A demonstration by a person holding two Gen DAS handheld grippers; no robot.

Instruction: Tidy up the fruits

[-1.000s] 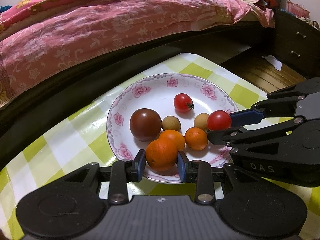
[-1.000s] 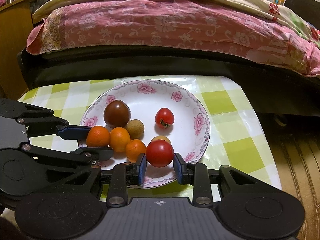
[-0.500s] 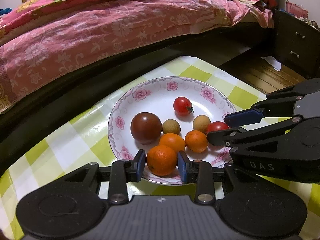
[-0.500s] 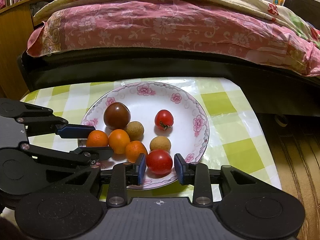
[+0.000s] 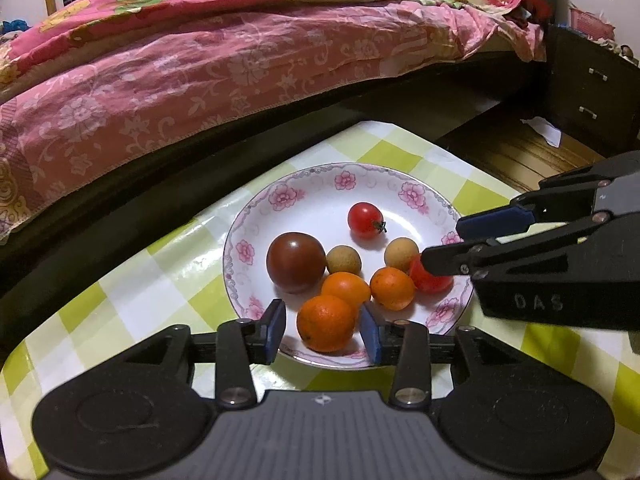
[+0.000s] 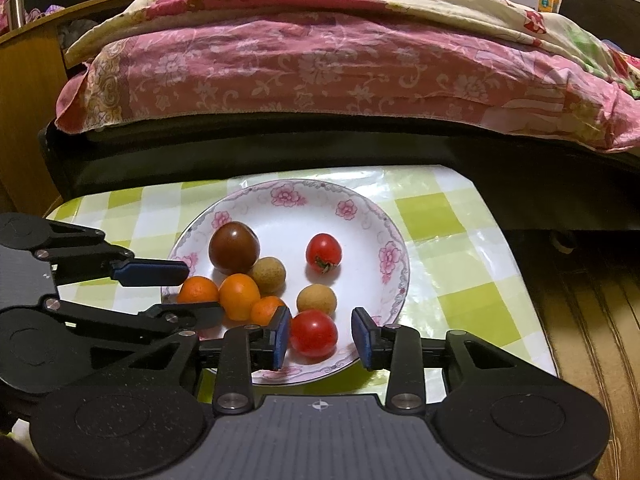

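Left gripper (image 5: 323,332) just spreading, pads clear of the orange (image 5: 326,323) on the plate (image 5: 316,196). Right gripper (image 6: 320,338) likewise spreading, clear of the red tomato (image 6: 313,333) at the plate's near rim.

left gripper (image 5: 323,332) opening, astride orange (image 5: 326,323) | plate (image 5: 256,216)

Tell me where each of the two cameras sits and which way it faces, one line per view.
Left wrist: on the left gripper, looking down over the plate toward the bed; its open jaws flank an orange; the right gripper enters from the right.
Right wrist: on the right gripper, same slant; its open jaws flank a red tomato; the left gripper enters from the left.
Shared: the plate, fruit and bed.
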